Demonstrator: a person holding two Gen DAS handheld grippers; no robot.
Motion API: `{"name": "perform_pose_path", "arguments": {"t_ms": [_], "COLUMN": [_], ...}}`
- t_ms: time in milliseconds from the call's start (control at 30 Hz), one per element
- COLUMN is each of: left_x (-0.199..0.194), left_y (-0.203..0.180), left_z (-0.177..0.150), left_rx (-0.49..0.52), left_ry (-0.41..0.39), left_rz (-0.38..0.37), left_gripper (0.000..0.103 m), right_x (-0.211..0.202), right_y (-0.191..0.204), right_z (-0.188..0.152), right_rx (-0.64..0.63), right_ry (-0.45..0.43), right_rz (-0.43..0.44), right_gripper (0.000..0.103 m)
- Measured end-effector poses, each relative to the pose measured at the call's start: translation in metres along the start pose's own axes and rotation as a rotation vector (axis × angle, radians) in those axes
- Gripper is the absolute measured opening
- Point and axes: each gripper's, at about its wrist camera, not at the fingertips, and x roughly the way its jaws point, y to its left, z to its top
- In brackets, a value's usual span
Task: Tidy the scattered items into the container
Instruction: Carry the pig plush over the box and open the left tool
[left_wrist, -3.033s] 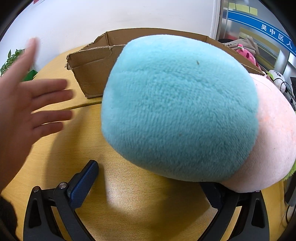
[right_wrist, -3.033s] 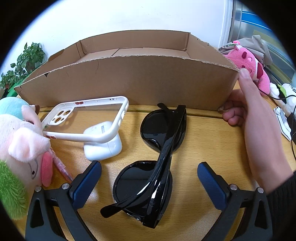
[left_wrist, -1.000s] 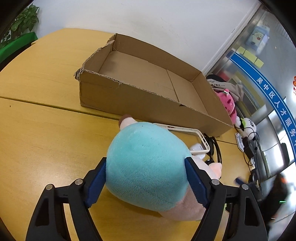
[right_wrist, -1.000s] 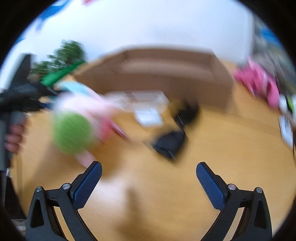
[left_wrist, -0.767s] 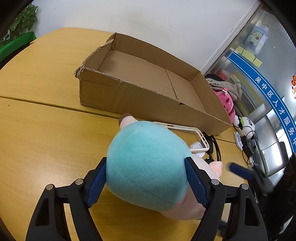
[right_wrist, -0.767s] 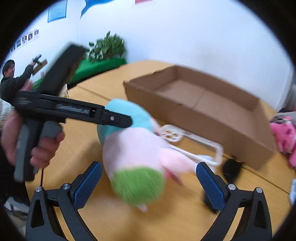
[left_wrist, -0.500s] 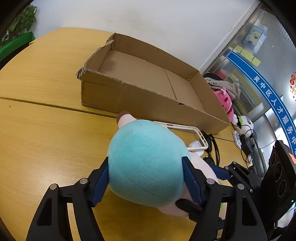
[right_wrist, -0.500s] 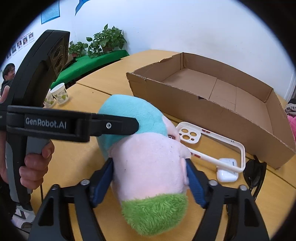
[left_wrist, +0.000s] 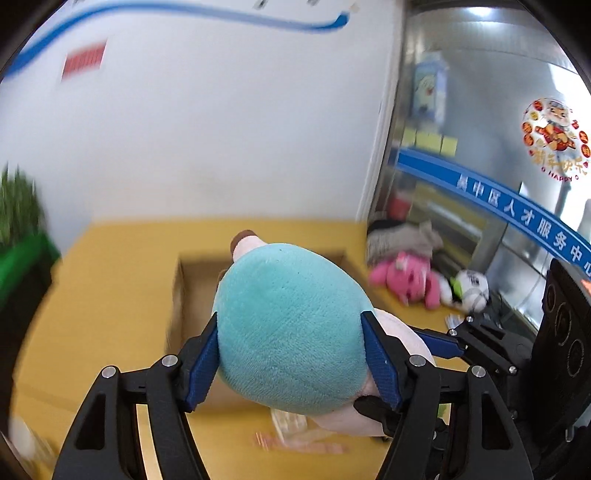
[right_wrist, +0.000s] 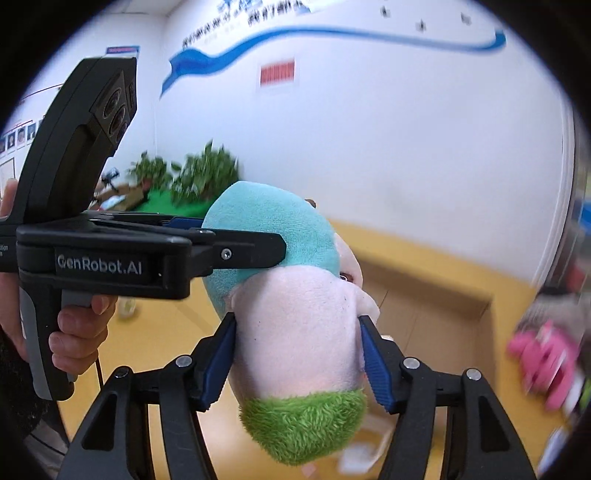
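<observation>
Aloft, plush (left_wrist: 291, 332) pinched by 2 grippers, left gripper (left_wrist: 290, 350) clamping its teal end, right gripper (right_wrist: 297, 360) squeezing its pink middle, above box (left_wrist: 192, 291), table (left_wrist: 110, 280) below.

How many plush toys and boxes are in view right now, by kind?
Held plush toy, clamped by left hand-held gripper and right hand-held gripper: 1
Pink plush toy on table: 1
Cardboard box: 1
Total: 3

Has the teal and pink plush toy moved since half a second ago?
Yes. The plush toy, clamped by both grippers, has been lifted off the table and now hangs above the cardboard box.
</observation>
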Motion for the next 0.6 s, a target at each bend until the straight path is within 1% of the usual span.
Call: {"name": "perform_pose_path", "arguments": {"t_ms": [200, 333, 467, 600], "left_x": [-0.002, 0.007, 0.031, 0.068], "left_y": [-0.002, 0.003, 0.017, 0.036], "left_z": [0.098, 0.145, 0.173, 0.183], "left_rx": [0.044, 0.056, 0.055, 0.065], "left_ry": [-0.134, -0.178, -0.169, -0.131], "left_rz": [0.028, 0.049, 0.07, 0.095], "left_gripper": [0.075, 0.075, 0.075, 0.075], "right_x": [-0.004, 0.008, 0.037, 0.073], "right_y": [-0.027, -0.042, -0.059, -0.077], "right_z": [0.096, 0.15, 0.18, 0.185], "right_rx": [-0.088, -0.139, -0.155, -0.161], "right_ry": [-0.114, -0.147, -0.146, -0.121], "right_rz": [-0.019, -0.017, -0.01, 0.001], "right_gripper": [0.062, 0.062, 0.06, 0.056]}}
